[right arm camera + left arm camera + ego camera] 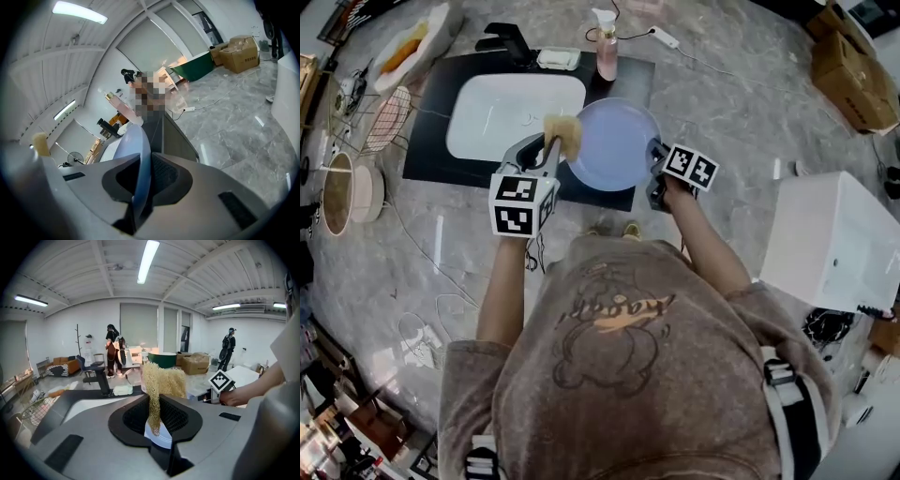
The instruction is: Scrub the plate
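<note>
A pale blue plate (614, 145) is held tilted over the black counter beside the white sink (514, 114). My right gripper (654, 159) is shut on the plate's right rim; in the right gripper view the plate (138, 154) stands edge-on between the jaws. My left gripper (551, 145) is shut on a yellow mesh scrubber (564, 133), which lies against the plate's left edge. In the left gripper view the scrubber (159, 385) hangs up out of the jaws, and a bit of the plate (157, 437) shows below it.
A black faucet (508, 39), a soap dish (558, 59) and a pink soap bottle (607, 47) stand behind the sink. A wire rack (356, 112) and round bowls (352, 192) are at left. A white box (834, 239) stands at right, with cardboard boxes (853, 70) behind it.
</note>
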The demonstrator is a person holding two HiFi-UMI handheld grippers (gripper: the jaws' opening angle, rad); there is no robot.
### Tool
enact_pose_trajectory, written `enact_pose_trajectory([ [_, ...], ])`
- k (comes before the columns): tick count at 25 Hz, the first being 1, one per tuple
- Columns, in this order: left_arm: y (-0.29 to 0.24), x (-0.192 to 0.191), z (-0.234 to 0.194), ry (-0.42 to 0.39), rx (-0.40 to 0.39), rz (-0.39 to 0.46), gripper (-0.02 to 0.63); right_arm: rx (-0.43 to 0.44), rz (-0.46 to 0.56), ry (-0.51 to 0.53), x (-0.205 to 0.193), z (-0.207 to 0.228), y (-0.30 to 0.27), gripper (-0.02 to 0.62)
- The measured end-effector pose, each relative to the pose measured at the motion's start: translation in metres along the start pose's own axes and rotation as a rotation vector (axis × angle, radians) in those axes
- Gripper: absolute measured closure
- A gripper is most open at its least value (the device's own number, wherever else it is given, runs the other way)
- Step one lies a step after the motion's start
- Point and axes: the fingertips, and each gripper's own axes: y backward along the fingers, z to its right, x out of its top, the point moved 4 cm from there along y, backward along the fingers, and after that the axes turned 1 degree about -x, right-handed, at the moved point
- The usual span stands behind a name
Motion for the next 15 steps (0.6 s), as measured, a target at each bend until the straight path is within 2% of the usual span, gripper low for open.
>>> enact_pose_trajectory([
  [7, 0.006, -0.008, -0.008, 0.044, 0.042, -0.005, 0.541, -0.013, -0.035, 0.018, -0.007, 0.008, -0.022, 0.568],
  [15, 0.004, -0.011, -0.013, 0.071, 0.05, -0.017, 0.541, -0.043, -0.089, 0.188, -0.009, 0.007, -0.032, 0.547],
])
